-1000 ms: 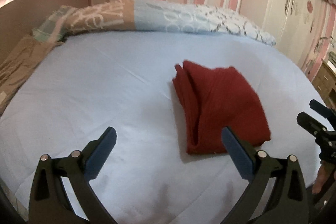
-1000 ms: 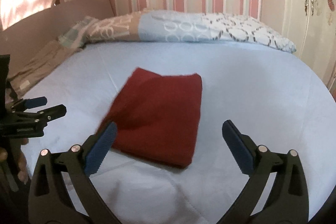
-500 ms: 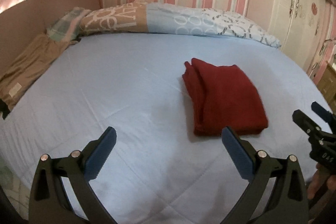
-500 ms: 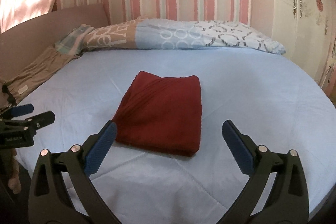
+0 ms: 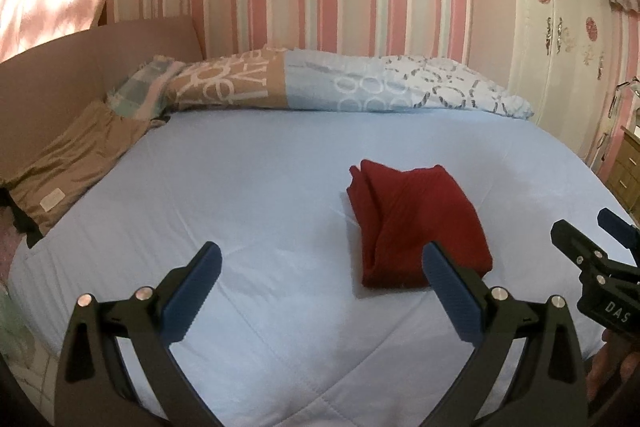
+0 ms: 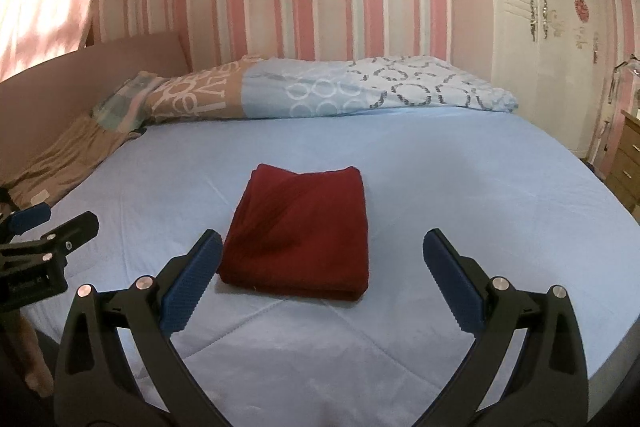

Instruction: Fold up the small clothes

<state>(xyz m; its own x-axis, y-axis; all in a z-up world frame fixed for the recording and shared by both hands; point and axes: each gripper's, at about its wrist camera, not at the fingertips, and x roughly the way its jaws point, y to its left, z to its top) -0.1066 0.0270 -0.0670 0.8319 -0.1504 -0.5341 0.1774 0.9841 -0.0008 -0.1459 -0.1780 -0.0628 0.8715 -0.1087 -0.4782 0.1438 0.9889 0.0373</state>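
Note:
A dark red garment [image 5: 416, 223] lies folded into a flat rectangle on the light blue bed sheet [image 5: 240, 195]. It also shows in the right wrist view [image 6: 300, 231]. My left gripper [image 5: 320, 283] is open and empty, held back from the garment's near left side. My right gripper [image 6: 322, 283] is open and empty, held back from the garment's near edge. Each gripper shows at the edge of the other's view: the right one [image 5: 592, 247] and the left one [image 6: 52, 227].
A patterned duvet [image 5: 320, 87] lies bunched along the head of the bed. A brown garment [image 5: 68, 163] lies at the bed's left edge by the headboard [image 5: 80, 67]. A white wardrobe [image 6: 548, 39] and a wooden drawer unit [image 6: 628, 163] stand at the right.
Both grippers have pulled back and up from the folded red garment, so it looks smaller and more of the wall shows. Both stay open and empty.

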